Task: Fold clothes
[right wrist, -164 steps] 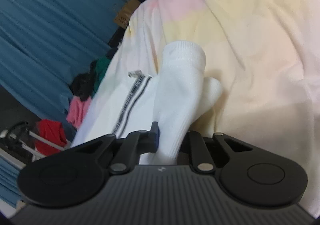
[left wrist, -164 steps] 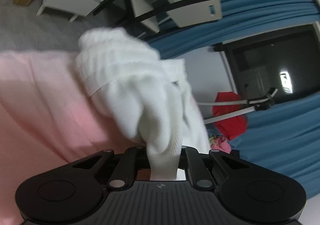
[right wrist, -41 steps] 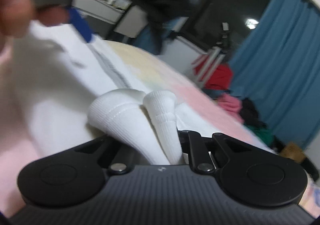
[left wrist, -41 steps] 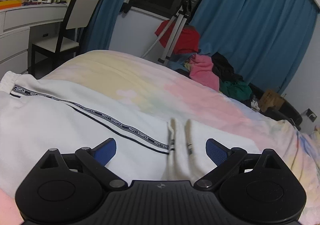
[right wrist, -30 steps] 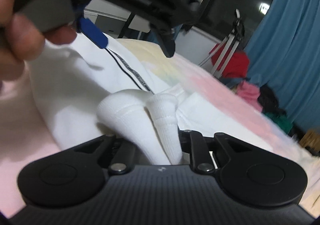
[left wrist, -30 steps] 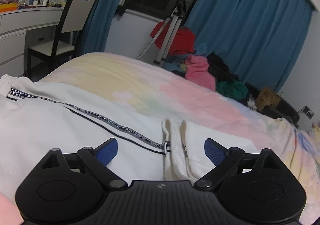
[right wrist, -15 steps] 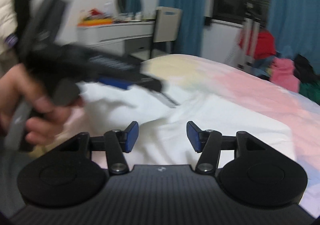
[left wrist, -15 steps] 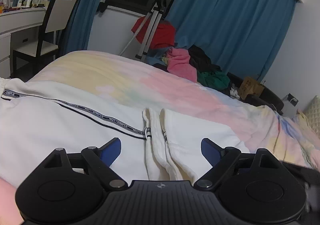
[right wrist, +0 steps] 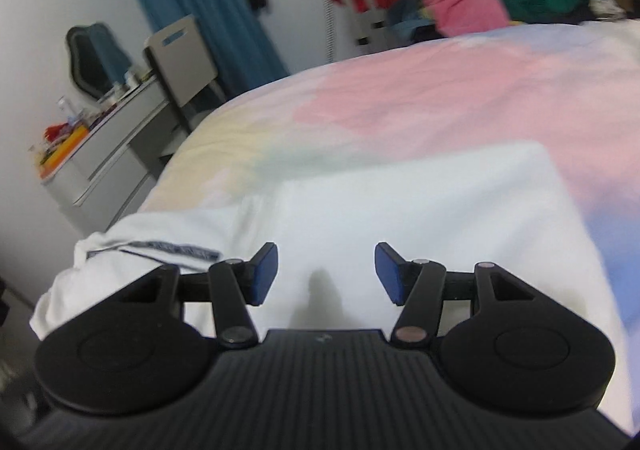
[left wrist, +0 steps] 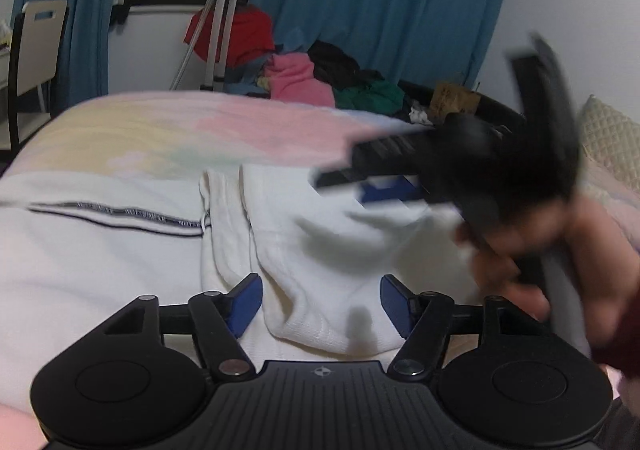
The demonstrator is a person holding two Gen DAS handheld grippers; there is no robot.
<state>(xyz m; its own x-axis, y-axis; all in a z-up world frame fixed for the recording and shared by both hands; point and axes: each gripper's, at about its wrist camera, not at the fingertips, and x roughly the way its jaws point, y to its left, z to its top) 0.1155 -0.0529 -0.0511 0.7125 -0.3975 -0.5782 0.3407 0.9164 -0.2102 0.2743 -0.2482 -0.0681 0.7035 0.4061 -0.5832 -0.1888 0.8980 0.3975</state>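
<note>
White pants (left wrist: 100, 250) with a black lettered side stripe (left wrist: 120, 212) lie spread on the pastel bed. A ribbed cuff (left wrist: 320, 314) of the pants lies between the blue pads of my left gripper (left wrist: 321, 304), which is open. In the left wrist view my right gripper (left wrist: 376, 186) passes blurred at the right, held by a hand (left wrist: 520, 250) over the cloth. In the right wrist view my right gripper (right wrist: 325, 273) stands open just above the flat white pants (right wrist: 400, 202), with the stripe (right wrist: 176, 250) at its left.
The pastel bedspread (right wrist: 440, 90) runs on beyond the pants. A heap of red, pink, black and green clothes (left wrist: 304, 78) and a tripod (left wrist: 212, 34) stand before blue curtains. A chair (right wrist: 180, 50) and white dresser (right wrist: 92, 162) stand left of the bed. A pillow (left wrist: 608, 138) is at the right.
The right gripper let go of the ribbed cuffs and swung right across the pants. The left gripper's jaws have narrowed around the cuff lying on the bed.
</note>
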